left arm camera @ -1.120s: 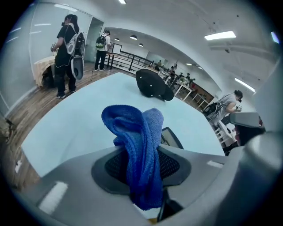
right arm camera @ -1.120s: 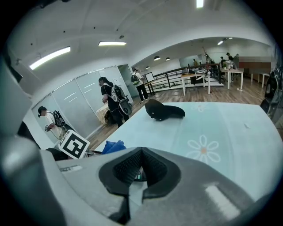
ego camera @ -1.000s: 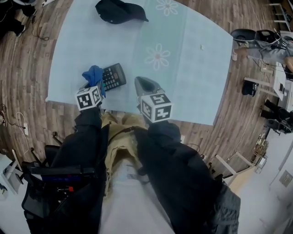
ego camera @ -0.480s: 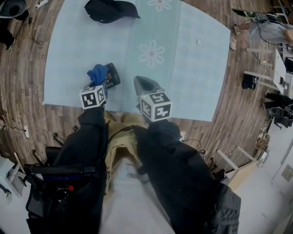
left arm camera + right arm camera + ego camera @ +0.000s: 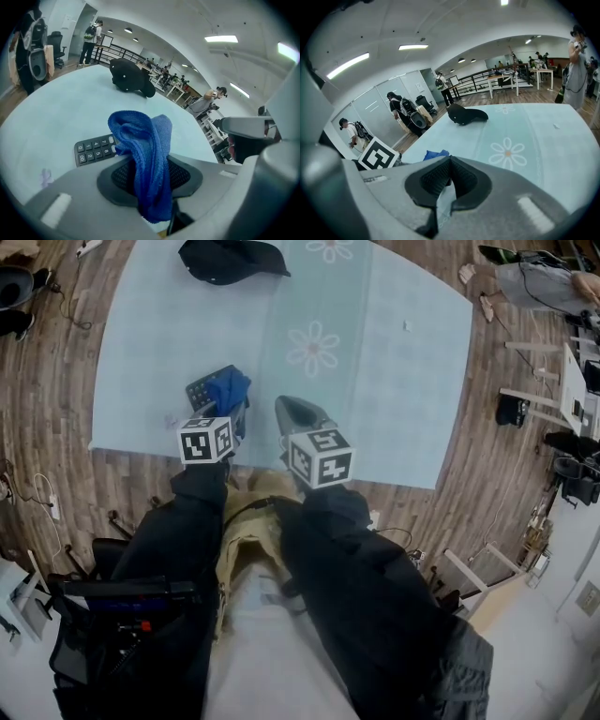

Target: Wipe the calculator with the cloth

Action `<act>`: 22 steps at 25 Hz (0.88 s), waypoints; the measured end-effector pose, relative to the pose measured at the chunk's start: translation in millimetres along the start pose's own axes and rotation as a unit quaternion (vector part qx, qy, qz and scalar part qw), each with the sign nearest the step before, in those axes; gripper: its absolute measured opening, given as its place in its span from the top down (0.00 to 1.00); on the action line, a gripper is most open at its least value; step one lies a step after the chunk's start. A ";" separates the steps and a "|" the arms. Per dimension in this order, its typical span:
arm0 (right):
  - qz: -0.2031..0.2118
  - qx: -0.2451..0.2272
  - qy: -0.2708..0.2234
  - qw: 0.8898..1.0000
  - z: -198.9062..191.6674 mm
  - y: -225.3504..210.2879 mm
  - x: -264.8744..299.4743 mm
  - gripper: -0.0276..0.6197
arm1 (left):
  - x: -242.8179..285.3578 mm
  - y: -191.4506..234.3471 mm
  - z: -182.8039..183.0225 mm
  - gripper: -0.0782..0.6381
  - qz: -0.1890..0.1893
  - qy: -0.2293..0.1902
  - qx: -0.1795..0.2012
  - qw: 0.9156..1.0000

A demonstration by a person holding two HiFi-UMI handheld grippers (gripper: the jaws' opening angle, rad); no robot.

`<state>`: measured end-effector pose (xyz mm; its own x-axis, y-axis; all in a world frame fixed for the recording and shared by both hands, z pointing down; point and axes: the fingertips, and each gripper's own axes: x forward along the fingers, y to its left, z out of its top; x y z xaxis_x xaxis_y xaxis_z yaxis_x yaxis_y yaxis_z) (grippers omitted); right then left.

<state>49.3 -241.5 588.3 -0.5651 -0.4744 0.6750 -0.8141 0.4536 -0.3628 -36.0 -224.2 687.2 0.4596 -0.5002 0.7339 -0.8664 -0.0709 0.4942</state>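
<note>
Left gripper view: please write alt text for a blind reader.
The left claw is shut on a crumpled blue cloth, which partly hides a black calculator on a pale blue tablecloth. A black fabric cap lies farther back.

Calculator (image 5: pixel 202 390) half under cloth (image 5: pixel 230 390)

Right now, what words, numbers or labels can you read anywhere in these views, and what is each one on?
"0", "1", "4", "7", "00", "2", "5", "8": white key digits on the calculator, small, so read with some doubt.
Rest of the calculator: covered by the blue cloth, nothing readable.
Marker cubes: black-and-white coded squares, no words.
Black cap: no readable print.
</note>
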 end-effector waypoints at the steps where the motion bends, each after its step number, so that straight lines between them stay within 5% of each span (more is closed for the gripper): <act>1: 0.001 0.001 -0.001 1.000 0.0 0.0 0.0 0.96 | -4.1 -2.5 4.1 0.68 -0.005 -0.006 -0.001 1.000; 6: 0.002 0.007 -0.006 1.000 -0.2 -2.5 2.1 0.96 | -34.4 11.0 29.5 0.68 0.002 -0.045 -0.013 0.999; 11: -0.002 0.014 -0.007 1.000 -2.1 -4.7 2.5 0.96 | -62.9 66.4 36.4 0.68 0.077 -0.053 -0.019 0.995; 15: -0.007 0.019 -0.004 1.000 -5.5 -10.5 0.9 0.96 | -62.1 104.0 25.5 0.68 0.127 -0.030 -0.024 0.991; 22: -0.017 0.026 0.004 1.000 -10.3 -20.5 -0.6 0.96 | -18.5 108.6 -7.7 0.68 0.130 0.033 -0.024 0.991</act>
<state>67.8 -242.8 602.0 -0.5369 -0.4831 0.6917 -0.8382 0.3985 -0.3723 -137.1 -216.0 730.9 0.2357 -0.4391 0.8670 -0.9476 0.0943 0.3053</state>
